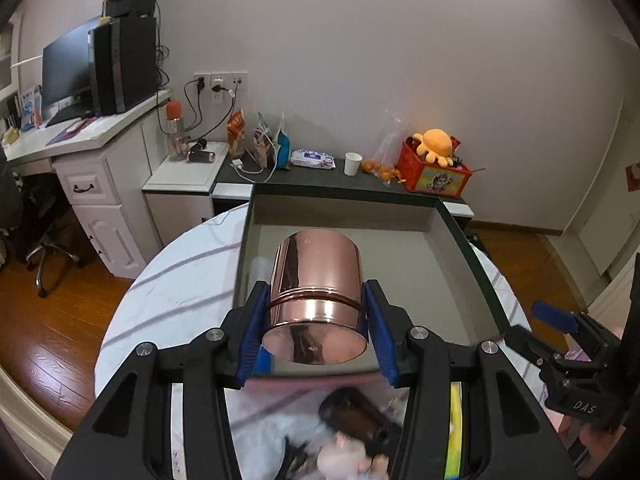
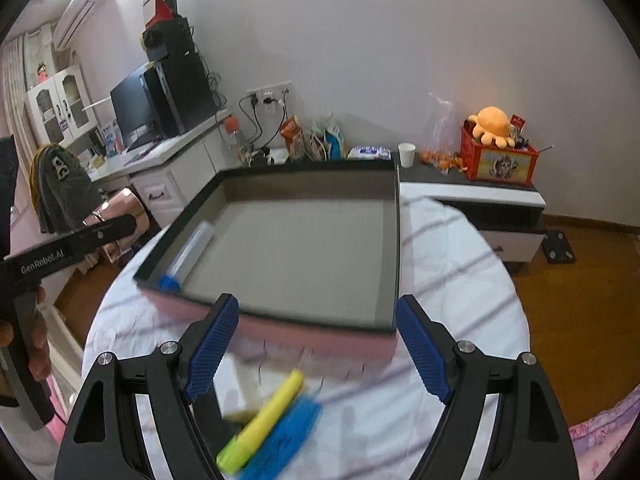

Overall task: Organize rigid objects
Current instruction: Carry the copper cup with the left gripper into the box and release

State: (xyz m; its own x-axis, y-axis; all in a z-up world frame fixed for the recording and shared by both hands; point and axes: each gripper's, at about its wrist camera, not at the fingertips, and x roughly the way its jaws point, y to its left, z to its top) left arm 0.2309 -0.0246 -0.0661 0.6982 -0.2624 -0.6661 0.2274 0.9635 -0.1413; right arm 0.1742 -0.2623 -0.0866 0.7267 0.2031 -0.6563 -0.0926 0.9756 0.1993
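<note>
Left gripper (image 1: 316, 316) clamped on rose-gold tin (image 1: 316, 288), best lowered level into grey-lined box (image 1: 448, 264); right gripper (image 2: 318, 344) spread wide, empty.

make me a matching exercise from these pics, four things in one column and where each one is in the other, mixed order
Things:
1. shiny copper-coloured metal tin
2. yellow plastic highlighter
3. white paper cup
4. clear tube with blue cap

Places:
A. inside the pink tray with dark rim
B. on the dark side cabinet by the wall
C. between the left tongs
D. on the white cloth before the tray

Pairs: 1-C, 2-D, 3-B, 4-A
</note>
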